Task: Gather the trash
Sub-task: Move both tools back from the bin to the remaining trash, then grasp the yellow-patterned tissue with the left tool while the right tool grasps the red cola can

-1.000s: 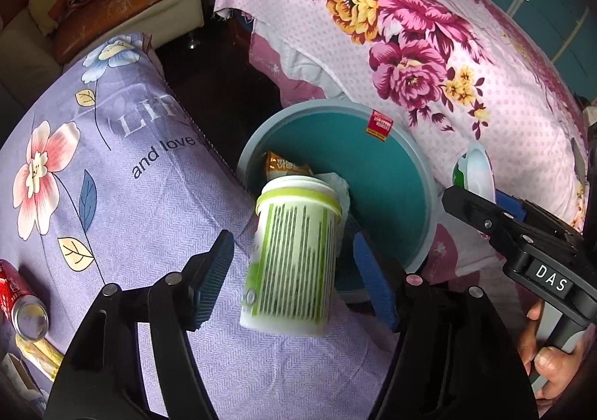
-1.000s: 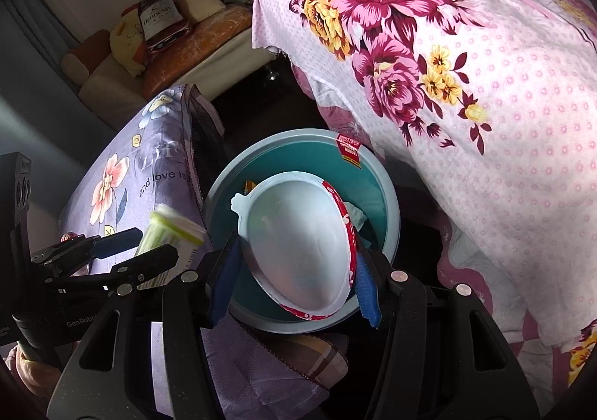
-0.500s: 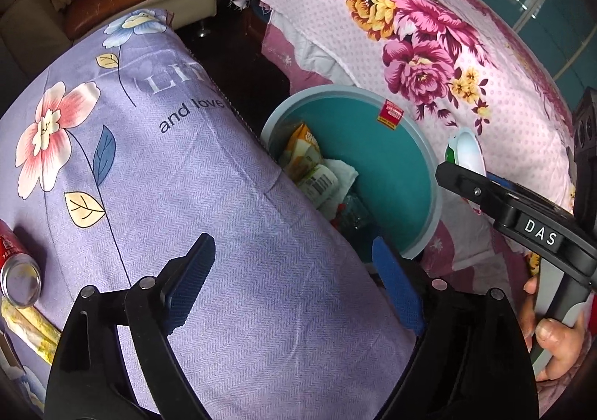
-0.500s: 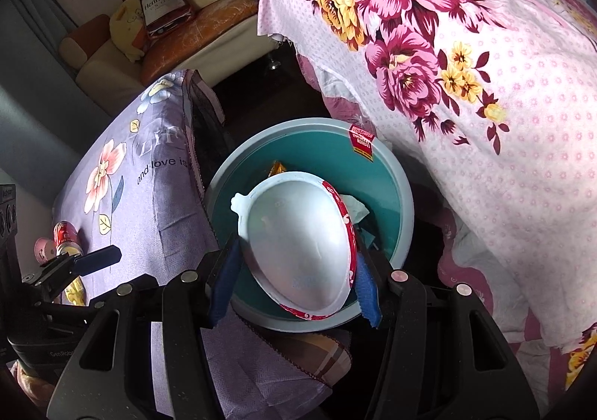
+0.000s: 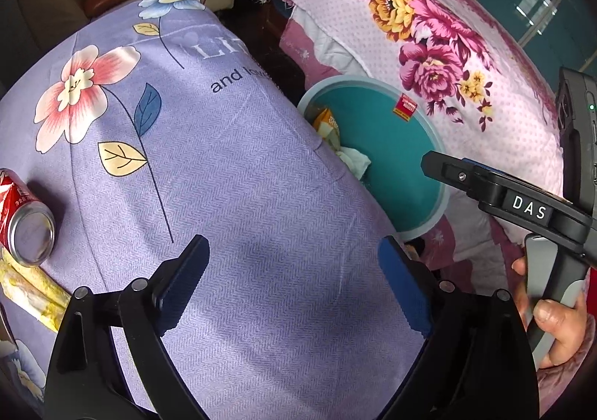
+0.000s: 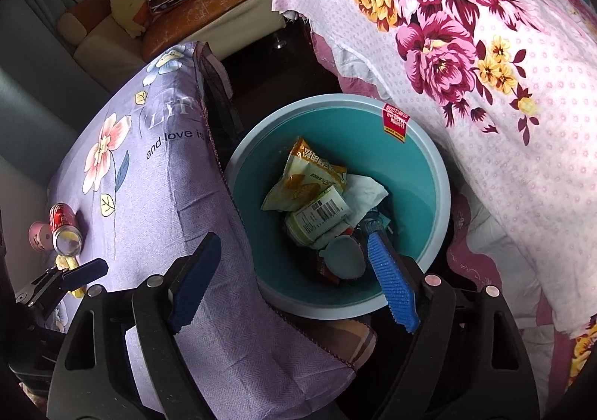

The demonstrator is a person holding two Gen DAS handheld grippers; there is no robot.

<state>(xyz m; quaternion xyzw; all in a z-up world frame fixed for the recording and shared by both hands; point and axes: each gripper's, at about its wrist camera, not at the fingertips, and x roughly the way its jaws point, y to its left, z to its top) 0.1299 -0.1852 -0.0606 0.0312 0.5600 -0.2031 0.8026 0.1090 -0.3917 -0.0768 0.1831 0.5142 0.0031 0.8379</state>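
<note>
Left gripper [image 5: 294, 284] over the purple floral cloth [image 5: 231, 174] on the surface, jaws opening wide with nothing between. Right gripper [image 6: 294, 274] over the near rim of the teal bin [image 6: 440, 203], jaws opening too, released and empty. Inside the bin: an orange snack bag [image 6: 302, 177], a green-and-white tub [image 6: 317, 215] on its side, crumpled white paper [image 6: 363, 192] and a white bowl [image 6: 343, 257] at the bottom. Red can [image 5: 24, 220] lying on the cloth, far left, just beside a yellow wrapper [image 5: 33, 295].
</note>
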